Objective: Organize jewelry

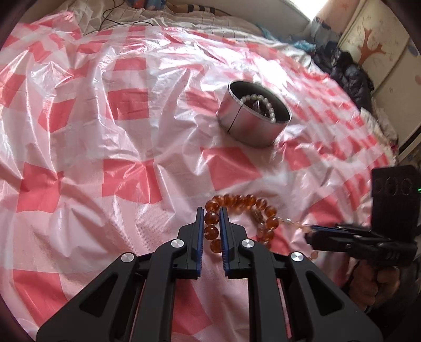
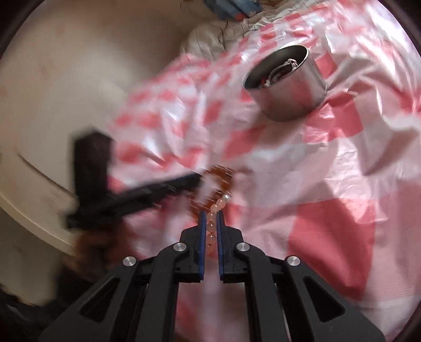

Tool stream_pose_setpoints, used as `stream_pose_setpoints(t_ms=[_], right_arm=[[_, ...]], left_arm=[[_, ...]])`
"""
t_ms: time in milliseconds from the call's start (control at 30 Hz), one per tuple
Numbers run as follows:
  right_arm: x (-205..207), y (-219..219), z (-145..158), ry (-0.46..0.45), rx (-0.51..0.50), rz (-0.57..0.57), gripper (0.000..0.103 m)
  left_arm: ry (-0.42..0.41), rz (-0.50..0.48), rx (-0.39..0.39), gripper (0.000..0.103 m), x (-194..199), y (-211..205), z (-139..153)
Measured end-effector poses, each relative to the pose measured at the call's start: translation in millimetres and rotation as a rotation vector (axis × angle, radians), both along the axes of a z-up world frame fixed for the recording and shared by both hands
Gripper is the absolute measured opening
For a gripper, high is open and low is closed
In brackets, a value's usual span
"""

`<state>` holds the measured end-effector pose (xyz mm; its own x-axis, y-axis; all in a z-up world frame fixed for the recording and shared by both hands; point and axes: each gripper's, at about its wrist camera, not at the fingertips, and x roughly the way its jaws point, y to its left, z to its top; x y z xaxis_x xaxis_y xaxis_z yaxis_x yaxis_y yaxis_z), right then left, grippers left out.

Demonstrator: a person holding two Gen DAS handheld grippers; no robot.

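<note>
An amber bead bracelet lies on the pink checked plastic sheet. My left gripper is shut on its near beads. My right gripper is shut on a pale pink bead bracelet; in the left wrist view it comes in from the right with the pale beads at its tip, touching the amber ring. A round silver tin stands beyond, open, with a white pearl bracelet inside. The tin also shows in the blurred right wrist view.
The wrinkled pink and white sheet covers a bed. Dark clothes are piled at the far right by a decorated cabinet. A black cable lies at the far edge. A pale wall is at the left of the right wrist view.
</note>
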<state>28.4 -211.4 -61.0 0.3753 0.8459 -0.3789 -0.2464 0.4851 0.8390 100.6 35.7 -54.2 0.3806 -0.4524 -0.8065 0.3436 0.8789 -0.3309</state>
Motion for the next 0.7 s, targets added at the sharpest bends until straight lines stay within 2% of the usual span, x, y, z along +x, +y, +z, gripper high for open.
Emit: stream_pose_setpoints(t_ms=[100,167,300,500,700], right_arm=[[-3.1,-13.0,10.7,-0.051,0.212,-0.008,0.008],[-2.2,-22.4,7.4,-0.034,0.313,-0.019,0.008],[-0.8,-38.1,0.5,-0.004,0.431,-0.048,0.008],[3.1,-55.8,6.2,-0.006,0.558,-0.076,0.008],[22.2,-73.6,30.3,-0.041,0.597,-0.112,0.009]], left_arm=[[-0.011,0.018,-0.094,0.011,2.6,7.5,13.6],[-0.016,0.021,-0.147,0.011,4.1,9.5,20.7],[-0.018,0.014,-0.217,0.011,5.7,9.6,29.1],[-0.036,-0.010,-0.291,0.011,4.5,4.7,43.0],[-0.079,-0.017,-0.355,0.008,11.4,-5.2,64.2]])
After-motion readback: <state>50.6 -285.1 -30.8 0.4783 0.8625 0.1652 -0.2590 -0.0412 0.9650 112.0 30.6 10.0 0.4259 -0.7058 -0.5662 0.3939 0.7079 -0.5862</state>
